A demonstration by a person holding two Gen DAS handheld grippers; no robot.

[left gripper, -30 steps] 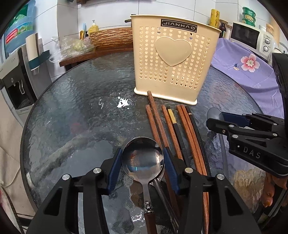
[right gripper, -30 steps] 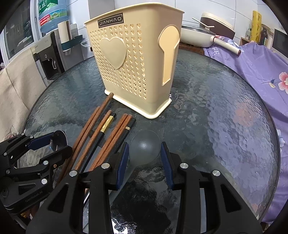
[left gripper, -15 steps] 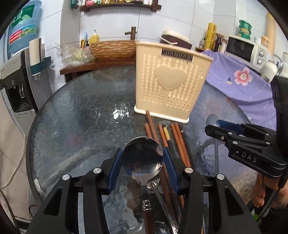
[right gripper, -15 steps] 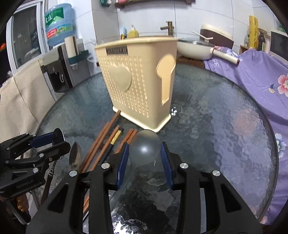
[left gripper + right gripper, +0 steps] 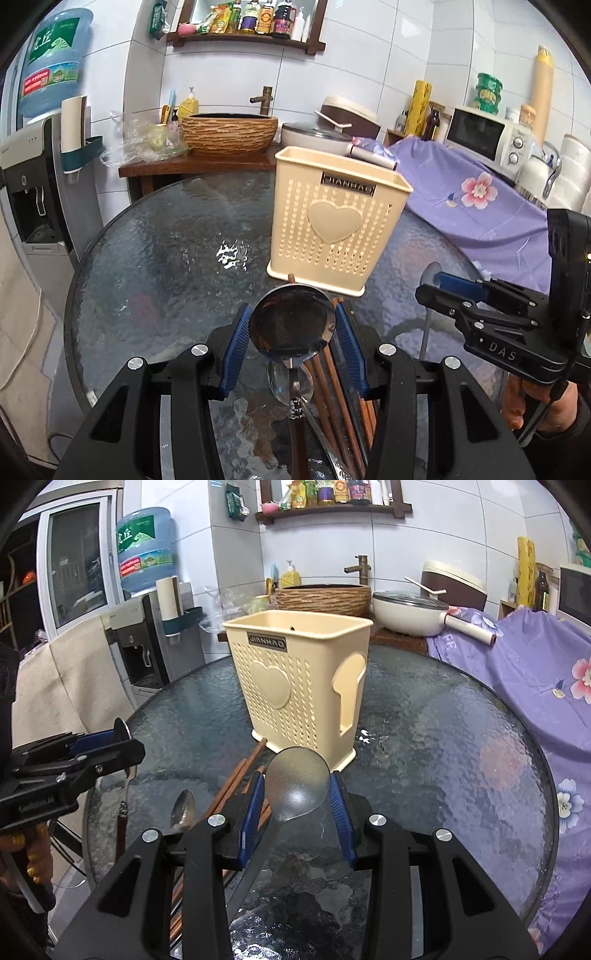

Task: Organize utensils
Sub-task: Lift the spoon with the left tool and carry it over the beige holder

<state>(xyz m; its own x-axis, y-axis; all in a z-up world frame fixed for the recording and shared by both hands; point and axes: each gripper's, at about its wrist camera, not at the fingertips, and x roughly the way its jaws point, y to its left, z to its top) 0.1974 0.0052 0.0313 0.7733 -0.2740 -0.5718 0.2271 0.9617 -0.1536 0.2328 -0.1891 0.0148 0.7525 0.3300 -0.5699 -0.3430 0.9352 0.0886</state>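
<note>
A cream perforated utensil holder (image 5: 334, 221) stands on the round glass table (image 5: 155, 258), at 12 o'clock from both claws; its plate seems to read "JIANHAO", and nothing can be seen inside it. A shiny wood-handled spoon (image 5: 291, 325) is gripped by its bowl in the left claw (image 5: 291, 334). A matte grey spoon (image 5: 297, 782) is clamped likewise in the right claw (image 5: 297, 805), on whose body "DAS" is printed. Brown chopsticks (image 5: 236, 782) and a small steel spoon (image 5: 183, 810) lie on the table at 6 o'clock from the holder.
</note>
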